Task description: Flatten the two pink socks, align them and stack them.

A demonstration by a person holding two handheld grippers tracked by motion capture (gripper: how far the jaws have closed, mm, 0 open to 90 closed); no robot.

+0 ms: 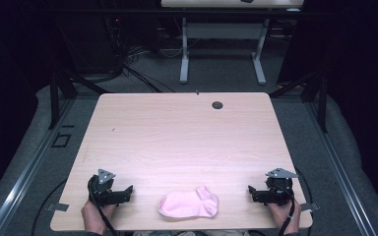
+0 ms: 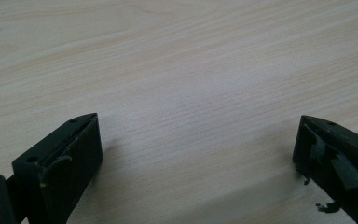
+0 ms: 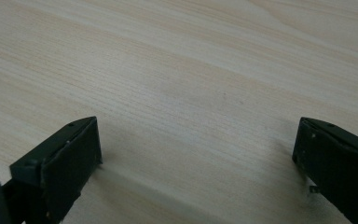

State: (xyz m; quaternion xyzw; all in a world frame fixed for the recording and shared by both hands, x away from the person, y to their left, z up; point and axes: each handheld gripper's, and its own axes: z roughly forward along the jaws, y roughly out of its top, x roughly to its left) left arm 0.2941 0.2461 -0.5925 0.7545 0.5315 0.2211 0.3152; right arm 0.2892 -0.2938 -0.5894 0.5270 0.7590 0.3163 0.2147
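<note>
Sock: pink, flat at the worktop's six o'clock edge, between both claws.
Left claw: jaws apart, empty, at the sock's nine o'clock.
Right claw: jaws apart, empty, at three o'clock; both likely flank it to grasp opposite ends.

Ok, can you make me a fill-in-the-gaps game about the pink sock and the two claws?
1. The sock on the table is coloured ____.
2. The sock lies ____ the left claw and the right claw.
3. Both claws have their jaws ____, with nothing held in them.
4. The small dark hole sits near the table's ____ edge.

Missing words: pink; between; open; far
</note>
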